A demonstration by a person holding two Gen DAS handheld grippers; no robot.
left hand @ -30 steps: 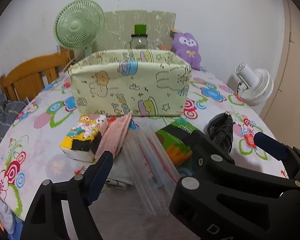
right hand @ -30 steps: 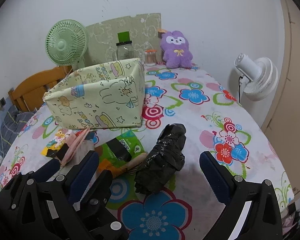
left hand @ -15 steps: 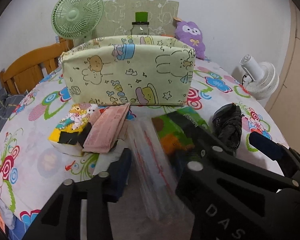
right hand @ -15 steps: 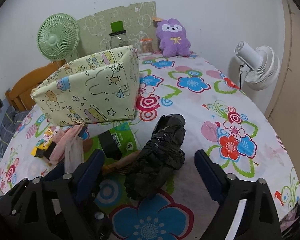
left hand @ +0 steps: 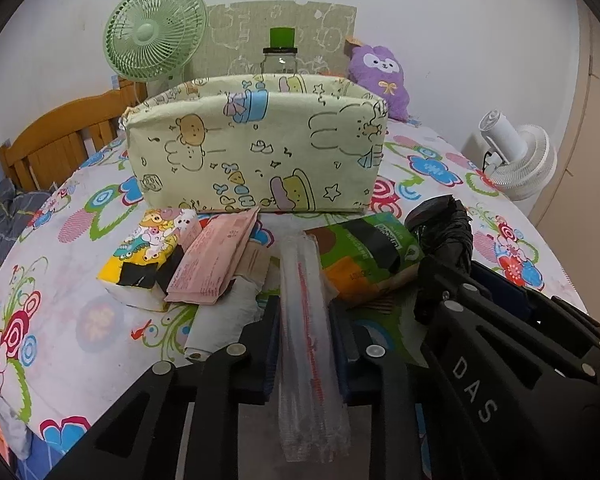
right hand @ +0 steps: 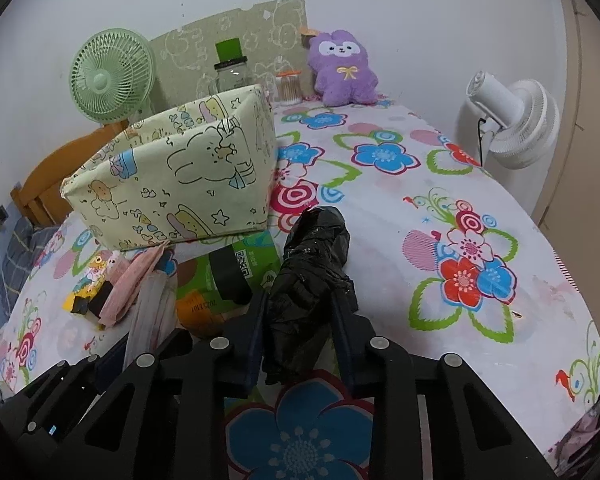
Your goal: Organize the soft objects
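My left gripper [left hand: 305, 320] is shut on a long clear plastic pack with red print [left hand: 306, 308] that lies on the table. My right gripper [right hand: 298, 312] is shut on a crumpled black plastic bag [right hand: 312, 256]; the bag also shows in the left wrist view [left hand: 444, 232]. A pale green cartoon-print fabric box [left hand: 256, 152] stands open behind the pile; it also shows in the right wrist view [right hand: 180, 176]. A yellow tissue pack [left hand: 144, 256], a pink pack [left hand: 216, 260], a white roll [left hand: 224, 320] and a green-orange pack [left hand: 364, 256] lie in front of it.
A floral cloth covers the table [right hand: 440, 208]. At the back stand a green fan [left hand: 152, 32], a glass jar with a green lid [left hand: 280, 56] and a purple plush toy [right hand: 344, 68]. A white fan [right hand: 516, 120] stands off the right edge. A wooden bed frame [left hand: 56, 140] is at the left.
Both grippers moved forward and closed: the left onto the clear plastic pack, the right onto the black bag. Both were open a second ago.
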